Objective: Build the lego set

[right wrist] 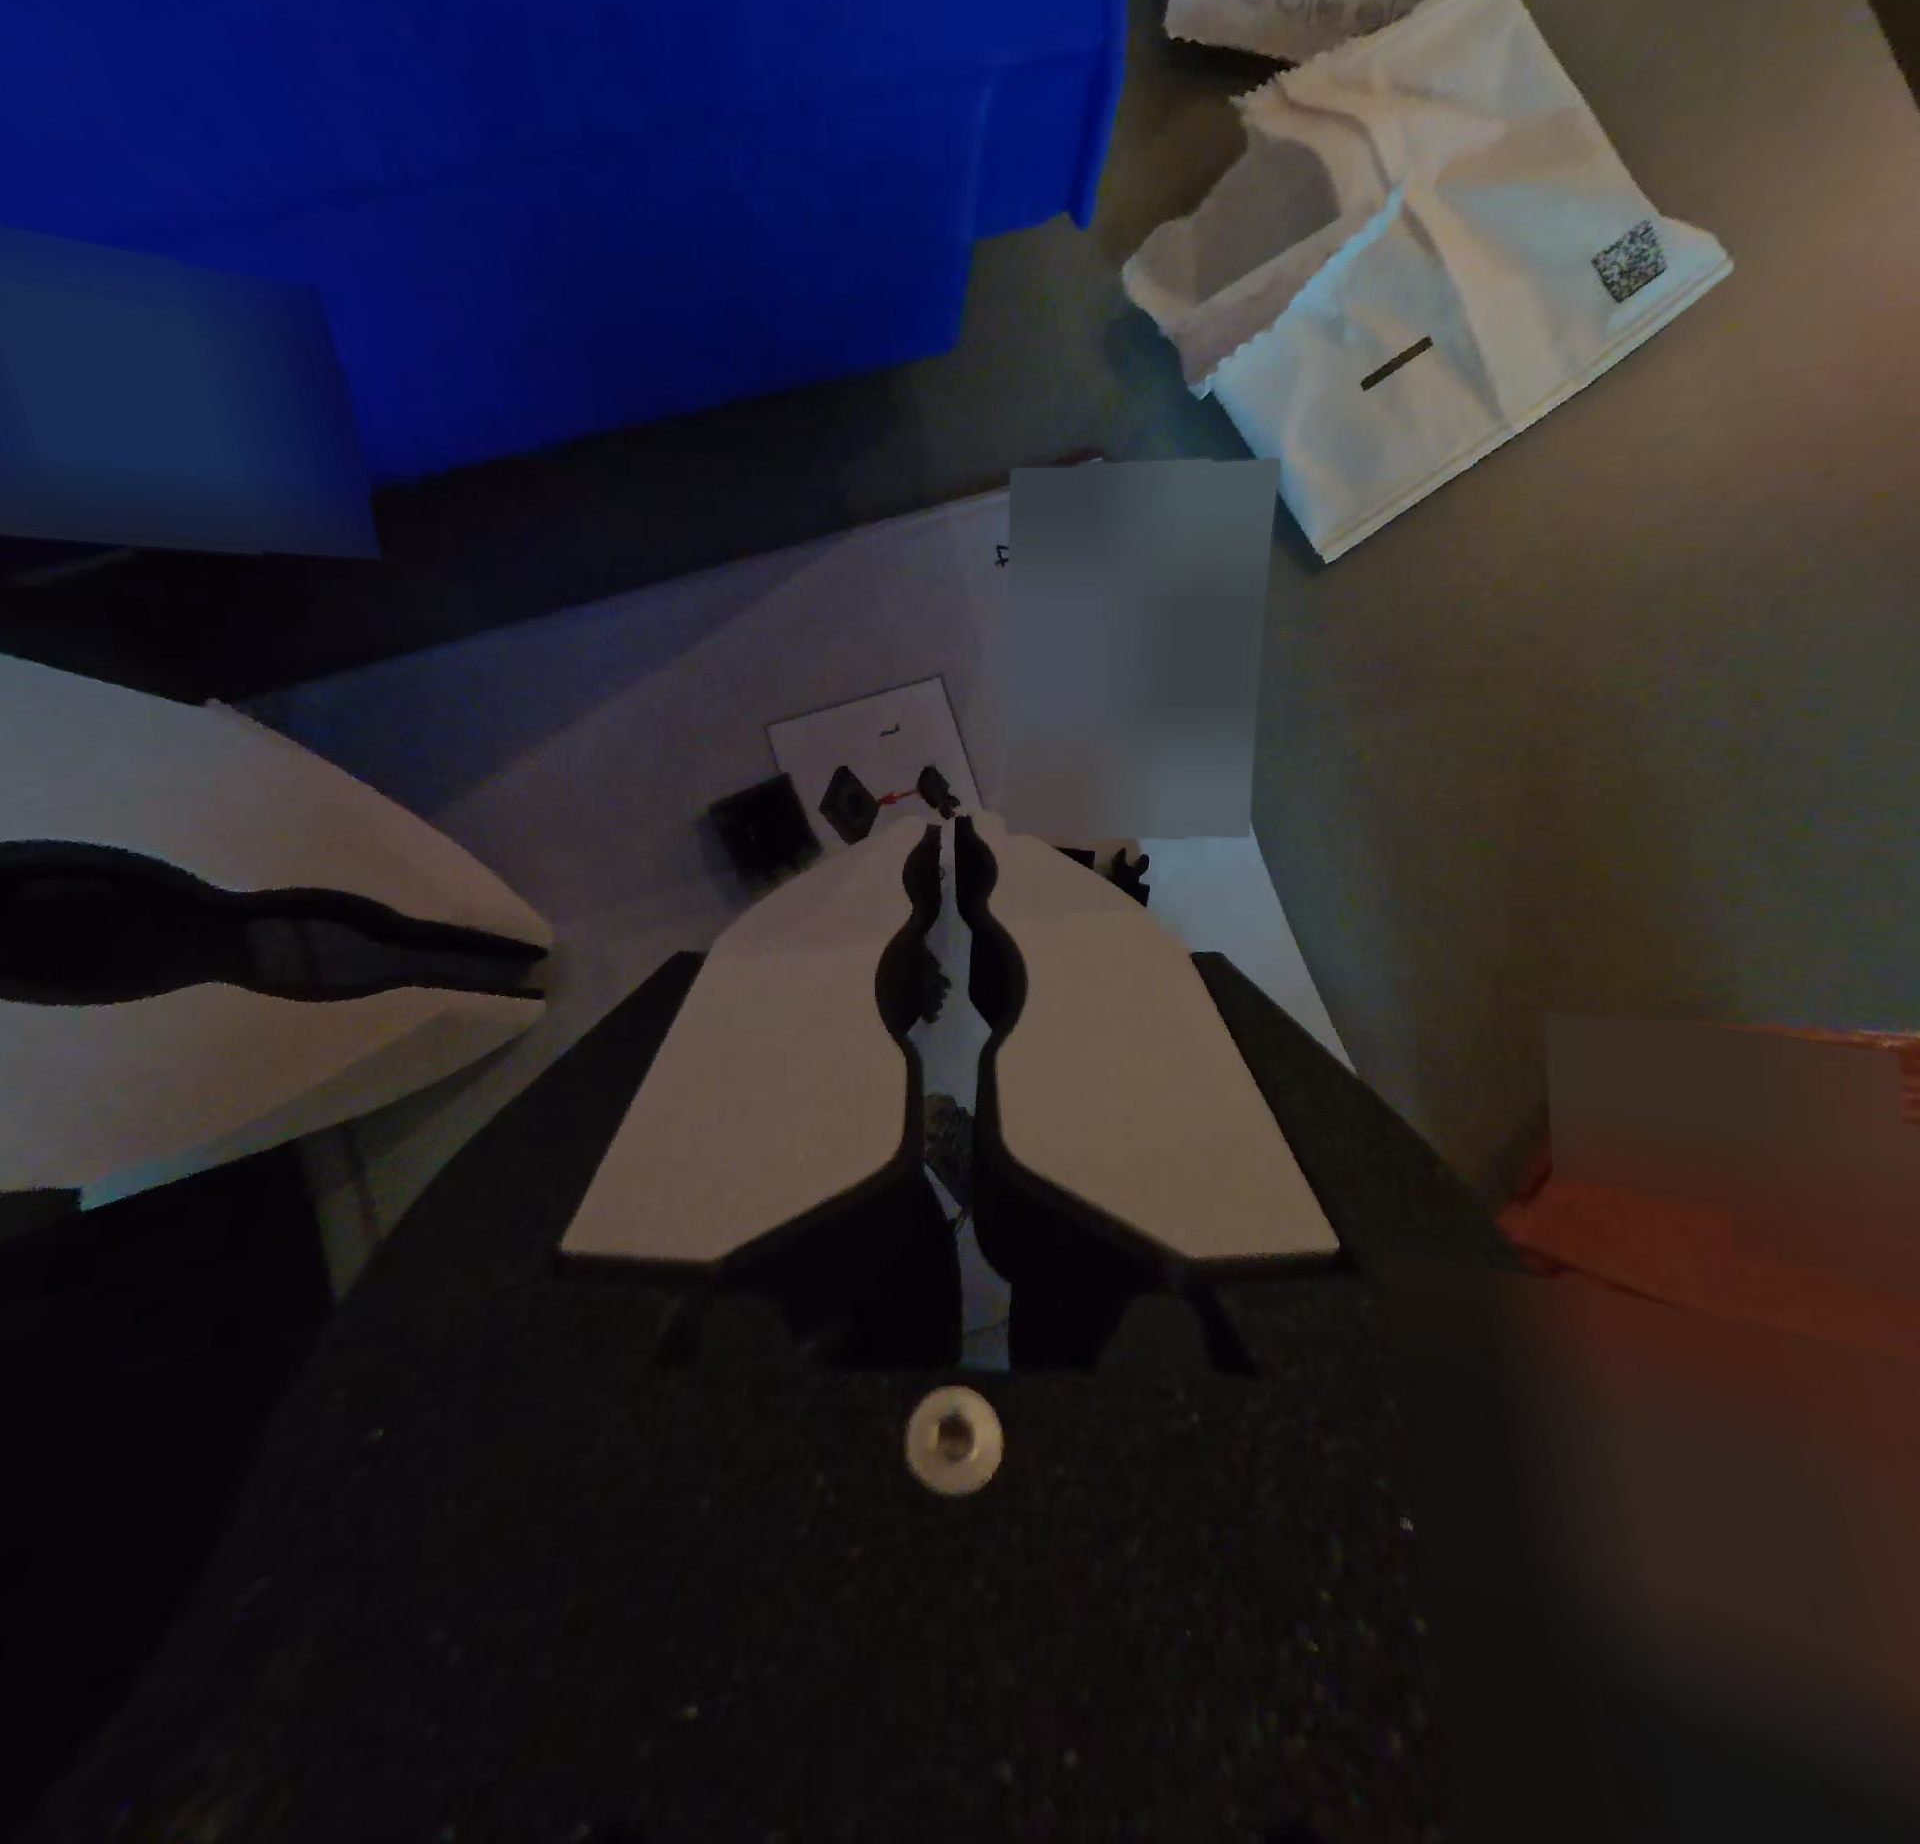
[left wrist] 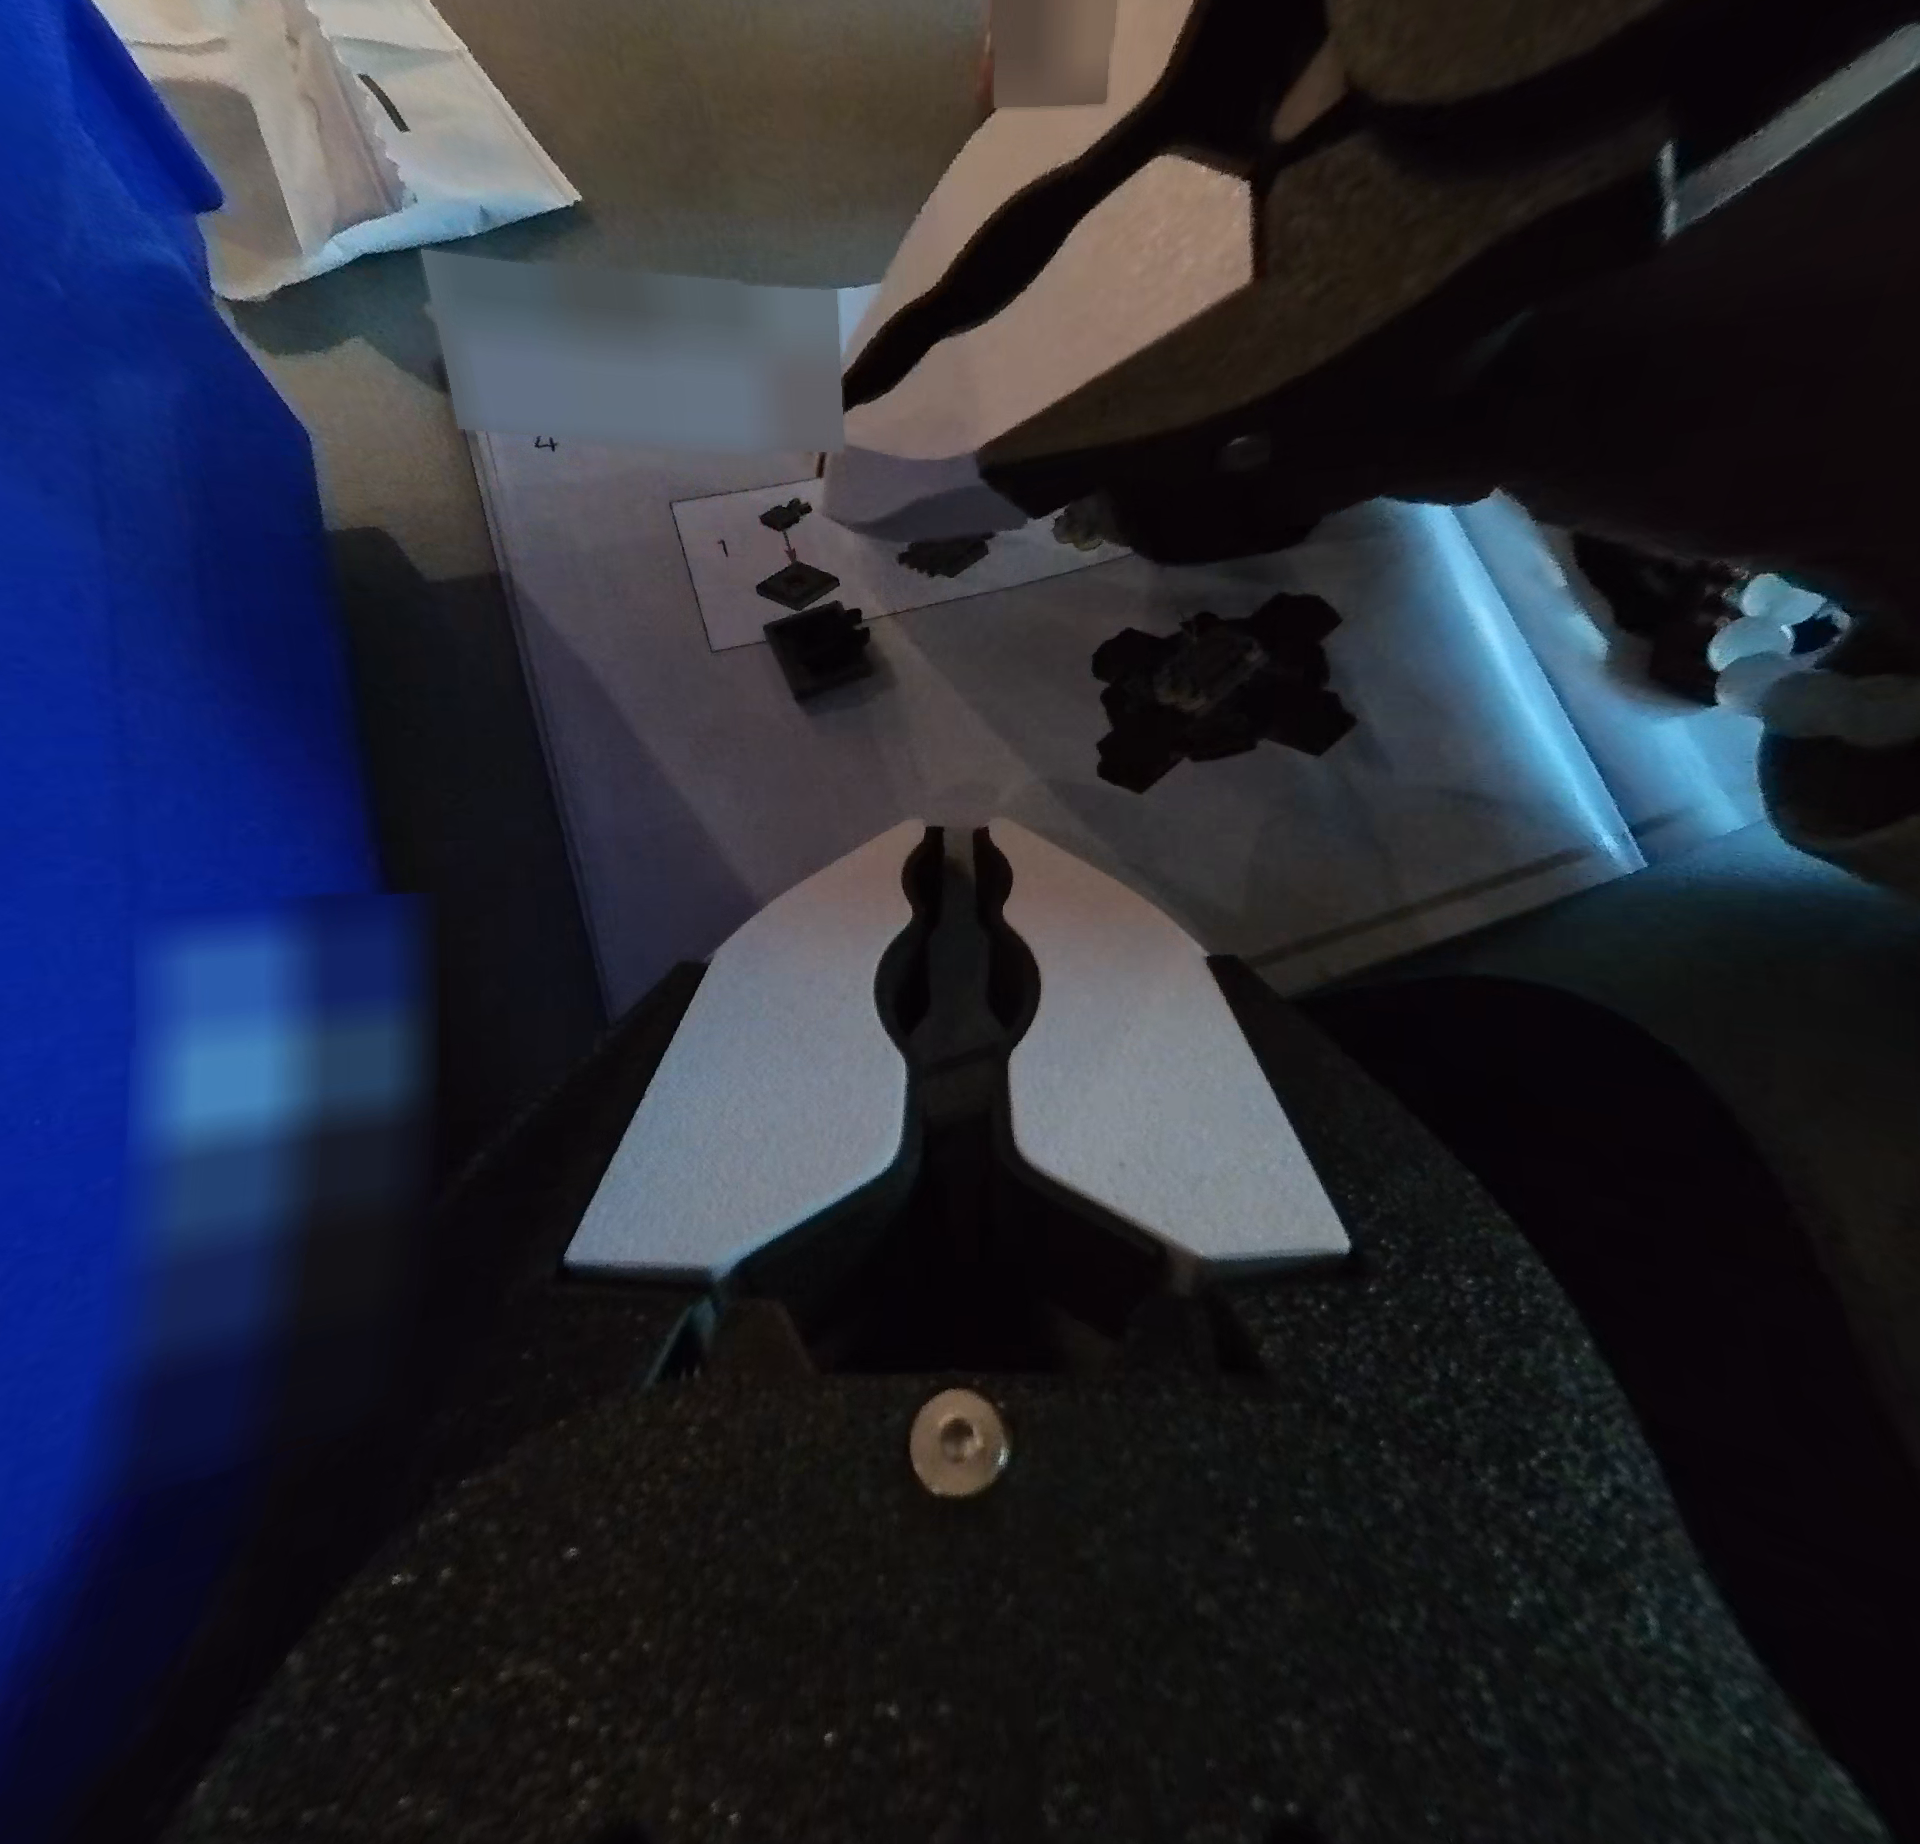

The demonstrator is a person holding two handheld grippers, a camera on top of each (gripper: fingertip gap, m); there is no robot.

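My left gripper point(left wrist: 953, 838) hovers low over an open white instruction booklet point(left wrist: 727, 807). Its pads are shut on a thin dark grey piece point(left wrist: 951, 963), which also shows between its pads in the right wrist view point(right wrist: 286, 947). A small black square brick point(left wrist: 816, 656) lies on the page ahead of it, beside a printed diagram. My right gripper point(right wrist: 951, 830) is shut, with only a thin slit between its pads, and I see nothing held in it. It hangs above the page to the upper right in the left wrist view point(left wrist: 857, 392), near the same black brick point(right wrist: 753, 823).
A blue bin point(left wrist: 156, 547) stands to the left of the booklet point(right wrist: 520, 184). Torn white paper bags point(right wrist: 1434, 319) lie on the grey-brown table point(right wrist: 1507, 755). A black hexagon-edged shape point(left wrist: 1216, 688) sits on the page. Dark and translucent loose pieces point(left wrist: 1704, 610) lie at the right. Left tips to right tips: about 8 cm.
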